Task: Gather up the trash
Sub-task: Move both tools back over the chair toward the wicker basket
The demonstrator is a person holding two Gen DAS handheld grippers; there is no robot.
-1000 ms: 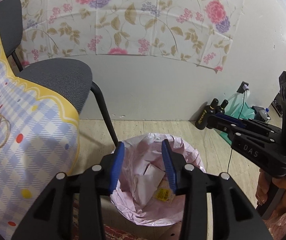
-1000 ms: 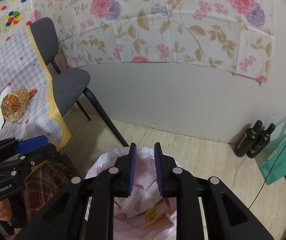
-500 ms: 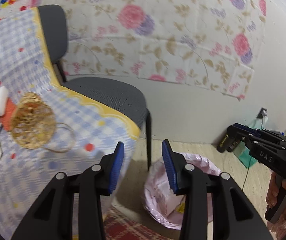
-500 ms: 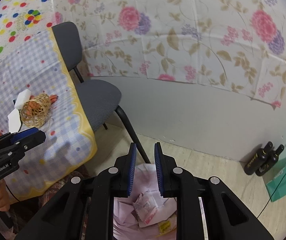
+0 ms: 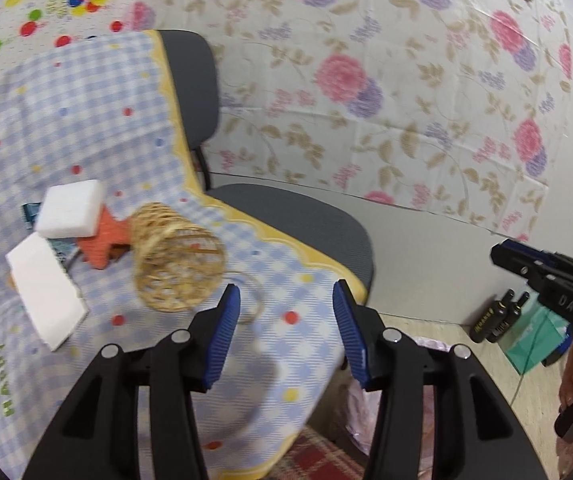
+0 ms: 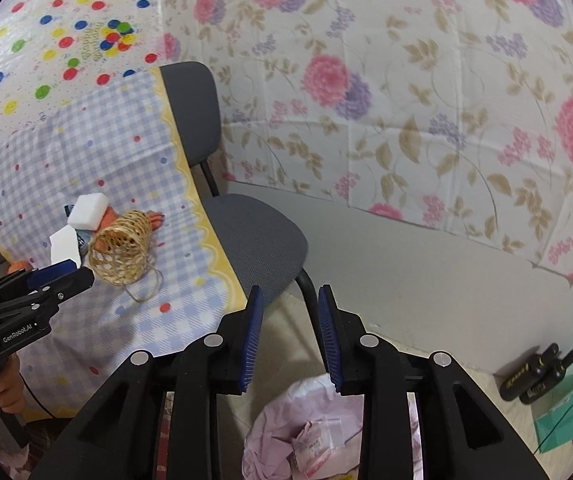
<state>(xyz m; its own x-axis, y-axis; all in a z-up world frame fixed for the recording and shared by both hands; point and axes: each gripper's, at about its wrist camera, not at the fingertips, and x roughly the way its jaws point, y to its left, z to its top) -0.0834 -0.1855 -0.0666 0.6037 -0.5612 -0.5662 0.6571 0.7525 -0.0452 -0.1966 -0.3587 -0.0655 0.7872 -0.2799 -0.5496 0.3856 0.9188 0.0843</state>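
Observation:
My left gripper [image 5: 284, 300] hangs over the corner of the blue checked table [image 5: 86, 128]; its jaws are opening with nothing between them. Just ahead lies a tipped wicker basket [image 5: 174, 260] beside a white foam block [image 5: 71, 208], a white paper sheet [image 5: 44, 284], an orange piece [image 5: 104, 242] and a blue wrapper [image 5: 30, 212]. My right gripper [image 6: 288, 304] is above the pink-lined trash bin [image 6: 274, 440], which holds crumpled wrappers [image 6: 314, 444]; its jaws are opening and hold nothing. The same basket [image 6: 122, 248] lies to its left on the table.
A grey chair [image 5: 286, 224] stands against the table's edge, before a floral wall covering [image 6: 406, 100]. Two dark bottles [image 6: 534, 372] and a green bag [image 6: 566, 420] sit on the floor by the wall. A red patterned rug [image 5: 318, 456] lies under the table edge.
Both grippers rose and swung left from over the bin toward the table, and both sets of jaws widened. The basket and the white pieces came into the left view.

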